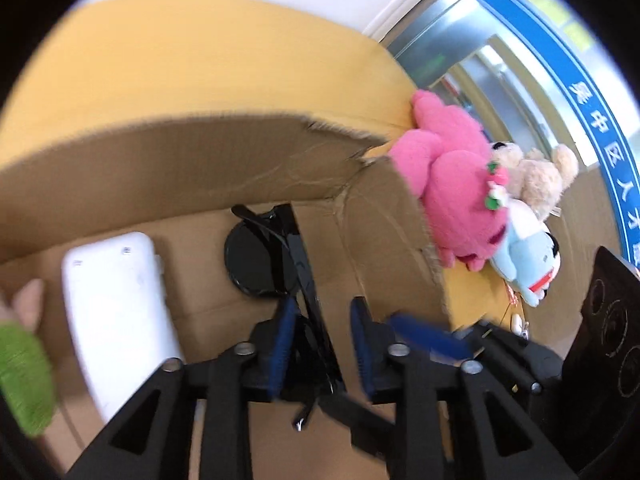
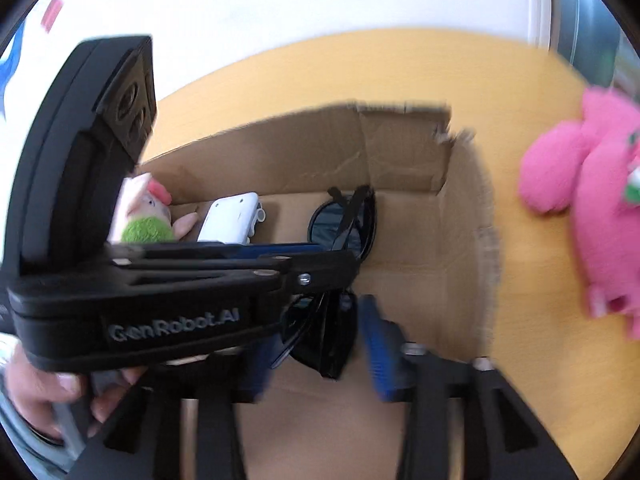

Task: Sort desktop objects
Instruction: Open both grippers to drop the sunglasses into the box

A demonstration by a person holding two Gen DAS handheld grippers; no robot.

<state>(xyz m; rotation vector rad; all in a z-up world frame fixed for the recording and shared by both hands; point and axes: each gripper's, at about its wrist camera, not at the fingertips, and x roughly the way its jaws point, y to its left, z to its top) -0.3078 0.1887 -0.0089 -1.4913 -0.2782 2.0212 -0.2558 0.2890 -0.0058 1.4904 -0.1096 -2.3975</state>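
Observation:
A black pair of sunglasses (image 1: 256,264) (image 2: 344,224) lies folded inside an open cardboard box (image 1: 200,160) (image 2: 400,152). In the left wrist view my left gripper (image 1: 323,344) straddles the near end of the sunglasses. Its blue pads (image 1: 284,340) stand apart, with a gap on the right side. In the right wrist view my right gripper (image 2: 320,360) also brackets the near end, open, its right pad (image 2: 380,352) clear of the frame. The left gripper's body (image 2: 160,304) crosses that view from the left.
In the box lie a white device (image 1: 116,320) (image 2: 234,216) and a green-and-pink plush (image 1: 24,376) (image 2: 146,216). On the yellow table (image 1: 200,60) right of the box sit a pink plush (image 1: 448,184) (image 2: 592,208), a beige bear (image 1: 536,172) and a blue plush (image 1: 524,264). A hand (image 2: 40,392) holds the left gripper.

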